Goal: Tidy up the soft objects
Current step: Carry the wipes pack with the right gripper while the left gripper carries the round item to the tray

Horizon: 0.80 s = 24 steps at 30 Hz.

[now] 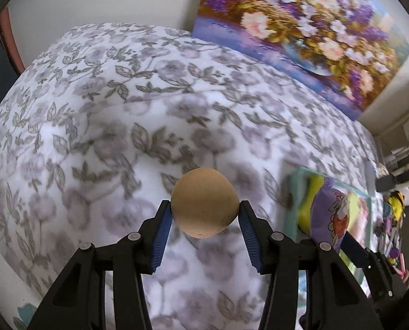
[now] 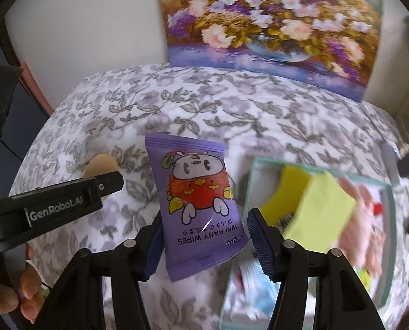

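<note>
Left gripper (image 1: 204, 214) angled steeply down over floral quilted bedspread (image 1: 94, 110), pinching smooth tan ball (image 1: 204, 203). Right gripper (image 2: 204, 236) likewise tilted down, clamping purple baby-wipes packet (image 2: 196, 200).

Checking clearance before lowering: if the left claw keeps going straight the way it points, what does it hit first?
Probably the floral bedspread. The left claw grips a tan ball, and only bedding shows beyond it; depth is unclear.

Bedroom: floral bedspread (image 1: 122, 88), flower painting (image 1: 300, 27)
</note>
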Each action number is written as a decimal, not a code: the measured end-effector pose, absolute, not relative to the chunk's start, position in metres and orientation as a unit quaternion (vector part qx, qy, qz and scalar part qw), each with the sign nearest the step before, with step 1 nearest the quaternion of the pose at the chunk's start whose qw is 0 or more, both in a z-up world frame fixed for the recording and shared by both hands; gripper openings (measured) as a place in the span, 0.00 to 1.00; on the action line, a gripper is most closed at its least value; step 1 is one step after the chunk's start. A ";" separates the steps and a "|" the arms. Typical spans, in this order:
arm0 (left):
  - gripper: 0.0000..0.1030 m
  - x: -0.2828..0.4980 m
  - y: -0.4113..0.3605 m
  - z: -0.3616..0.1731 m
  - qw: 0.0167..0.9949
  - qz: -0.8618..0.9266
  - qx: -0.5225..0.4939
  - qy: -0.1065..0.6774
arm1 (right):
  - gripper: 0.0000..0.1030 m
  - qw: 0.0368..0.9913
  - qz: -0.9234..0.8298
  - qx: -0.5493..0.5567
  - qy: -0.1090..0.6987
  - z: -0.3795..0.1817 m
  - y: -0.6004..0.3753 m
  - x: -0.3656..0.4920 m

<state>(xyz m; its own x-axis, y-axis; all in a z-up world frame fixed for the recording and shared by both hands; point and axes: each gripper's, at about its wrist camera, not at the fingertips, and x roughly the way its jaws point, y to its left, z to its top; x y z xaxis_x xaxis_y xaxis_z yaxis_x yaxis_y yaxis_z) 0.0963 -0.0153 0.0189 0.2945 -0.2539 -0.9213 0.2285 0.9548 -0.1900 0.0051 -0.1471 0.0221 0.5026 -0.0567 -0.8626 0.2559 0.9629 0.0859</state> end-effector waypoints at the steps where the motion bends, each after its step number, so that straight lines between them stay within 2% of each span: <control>1: 0.50 0.090 -0.017 0.020 0.804 -0.154 -0.012 0.574 | 0.59 0.861 -0.094 0.104 0.489 0.024 -0.148 -0.002; 11: 0.50 0.035 -0.044 0.021 0.798 -0.191 -0.009 0.572 | 0.59 0.866 -0.144 0.126 0.461 0.044 -0.177 -0.070; 24: 0.50 -0.015 -0.124 0.010 0.782 -0.255 0.058 0.566 | 0.59 0.835 -0.224 0.171 0.472 0.022 -0.253 -0.109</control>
<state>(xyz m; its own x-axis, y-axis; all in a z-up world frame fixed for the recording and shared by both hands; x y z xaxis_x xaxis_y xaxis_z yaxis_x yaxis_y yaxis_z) -0.0155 -0.1241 0.0100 0.2295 -0.3331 -0.9146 0.4654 0.8628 -0.1974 -0.1090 -0.2525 0.0216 0.4547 -0.2124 -0.8649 0.5356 0.8412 0.0750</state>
